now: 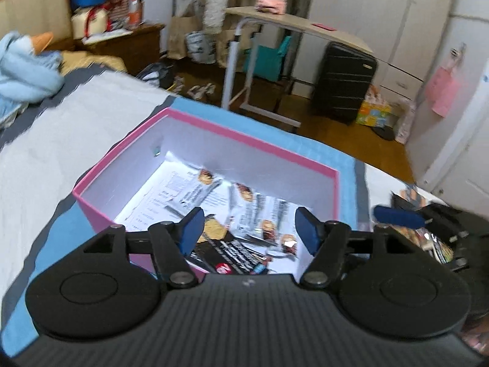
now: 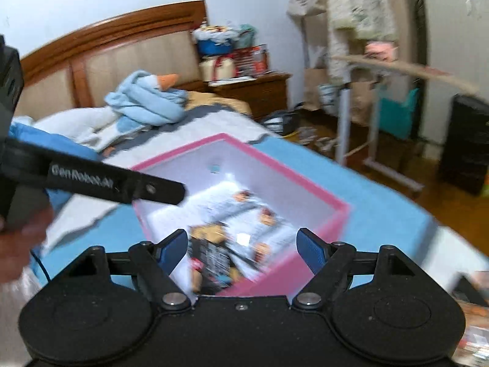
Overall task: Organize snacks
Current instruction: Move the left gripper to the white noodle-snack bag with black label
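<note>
Both hand-held grippers, left (image 1: 249,229) and right (image 2: 241,246), hang open and empty over the pink box (image 1: 253,140) on the bed's blue mat (image 2: 376,195). Snack packets (image 1: 195,195) lie flat inside at mixed angles; blur hides their print, and the near wall is cut off.

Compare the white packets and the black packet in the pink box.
White packets are pale with dark print and snack pictures; black packet is dark with white lettering. White ones lie towards the far wall of the box; the black one lies at the near side. All lie flat inside.
</note>
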